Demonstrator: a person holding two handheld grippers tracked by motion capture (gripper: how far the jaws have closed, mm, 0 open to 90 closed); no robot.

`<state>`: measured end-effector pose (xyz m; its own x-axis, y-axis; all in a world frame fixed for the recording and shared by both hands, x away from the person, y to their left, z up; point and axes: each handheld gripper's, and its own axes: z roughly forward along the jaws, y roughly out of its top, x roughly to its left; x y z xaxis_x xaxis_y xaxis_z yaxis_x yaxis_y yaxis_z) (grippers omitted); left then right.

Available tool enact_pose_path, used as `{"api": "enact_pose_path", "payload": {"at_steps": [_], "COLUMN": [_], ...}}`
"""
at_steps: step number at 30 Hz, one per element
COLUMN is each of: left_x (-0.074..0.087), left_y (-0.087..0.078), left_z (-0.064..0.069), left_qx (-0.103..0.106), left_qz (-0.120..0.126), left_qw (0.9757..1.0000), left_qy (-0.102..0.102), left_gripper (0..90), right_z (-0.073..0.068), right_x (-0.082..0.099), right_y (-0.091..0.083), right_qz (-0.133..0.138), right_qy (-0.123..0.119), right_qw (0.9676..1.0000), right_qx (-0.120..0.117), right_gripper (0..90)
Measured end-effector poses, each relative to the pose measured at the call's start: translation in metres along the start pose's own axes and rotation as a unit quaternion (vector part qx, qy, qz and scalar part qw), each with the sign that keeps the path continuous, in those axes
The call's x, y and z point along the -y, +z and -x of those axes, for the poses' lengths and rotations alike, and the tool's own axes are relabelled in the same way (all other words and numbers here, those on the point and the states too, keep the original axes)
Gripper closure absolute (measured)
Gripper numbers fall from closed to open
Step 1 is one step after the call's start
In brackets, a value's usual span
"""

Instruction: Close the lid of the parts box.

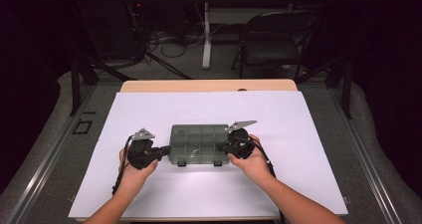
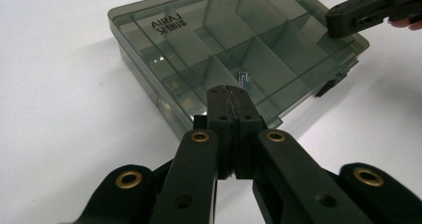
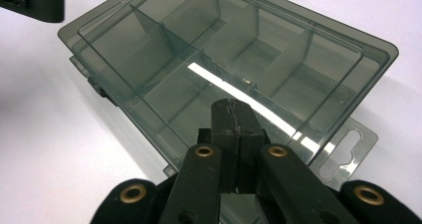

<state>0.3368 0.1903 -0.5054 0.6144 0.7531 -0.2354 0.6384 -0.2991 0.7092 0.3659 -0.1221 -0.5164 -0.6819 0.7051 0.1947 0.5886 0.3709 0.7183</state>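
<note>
A smoky-grey clear plastic organiser box (image 1: 197,143) with a closed lid and several divided compartments lies in the middle of the white table. My left gripper (image 1: 165,150) is at the box's left end, jaws shut with nothing between them, its tips (image 2: 230,92) over the near edge of the lid (image 2: 234,40). My right gripper (image 1: 224,147) is at the box's right end, also shut and empty, its tips (image 3: 233,107) over the box (image 3: 224,50) beside the hang tab (image 3: 346,152). Each gripper view shows the other gripper's jaw (image 2: 370,10) (image 3: 32,2) at the far end.
The white table surface (image 1: 278,134) stretches wide on all sides of the box, with a wooden strip (image 1: 209,85) along its far edge. Beyond stand a black folding chair (image 1: 273,42), a table leg and floor cables. Two black latches (image 1: 199,163) face the person.
</note>
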Motion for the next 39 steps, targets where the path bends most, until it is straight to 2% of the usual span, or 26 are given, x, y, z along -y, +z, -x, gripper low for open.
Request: {"api": "enact_pose_path", "payload": {"at_steps": [9,10,11,12,32,39], "left_x": [0.0,0.001,0.003,0.003,0.004,0.005], "left_y": [0.01,0.012,0.013,0.013,0.012,0.009], "left_z": [-0.003,-0.003,-0.003,-0.004,-0.005,-0.002], "left_qx": [-0.003,-0.005,-0.004,-0.003,0.002,0.003], "left_qz": [-0.019,-0.021,-0.019,-0.017,-0.016,-0.011], "left_qw": [0.9998,0.9998,0.9998,0.9998,0.9999,0.9999], "left_qy": [0.002,0.003,0.003,0.003,-0.002,0.0], "left_gripper": [89.5,89.6,89.7,89.8,89.7,86.6], "right_z": [0.0,0.0,0.0,-0.001,-0.001,-0.001], "right_x": [0.001,0.001,0.002,0.003,0.005,0.005], "right_y": [0.001,0.002,0.001,0.002,0.001,0.001], "right_qz": [-0.003,0.003,-0.005,0.001,0.004,0.005], "right_qy": [-0.001,0.0,-0.001,0.001,0.001,0.0], "right_qw": [1.0,1.0,1.0,1.0,1.0,1.0], "right_qx": [0.001,0.0,0.0,0.0,-0.003,-0.002], "right_gripper": [90.0,90.0,90.0,90.0,90.0,90.0]}}
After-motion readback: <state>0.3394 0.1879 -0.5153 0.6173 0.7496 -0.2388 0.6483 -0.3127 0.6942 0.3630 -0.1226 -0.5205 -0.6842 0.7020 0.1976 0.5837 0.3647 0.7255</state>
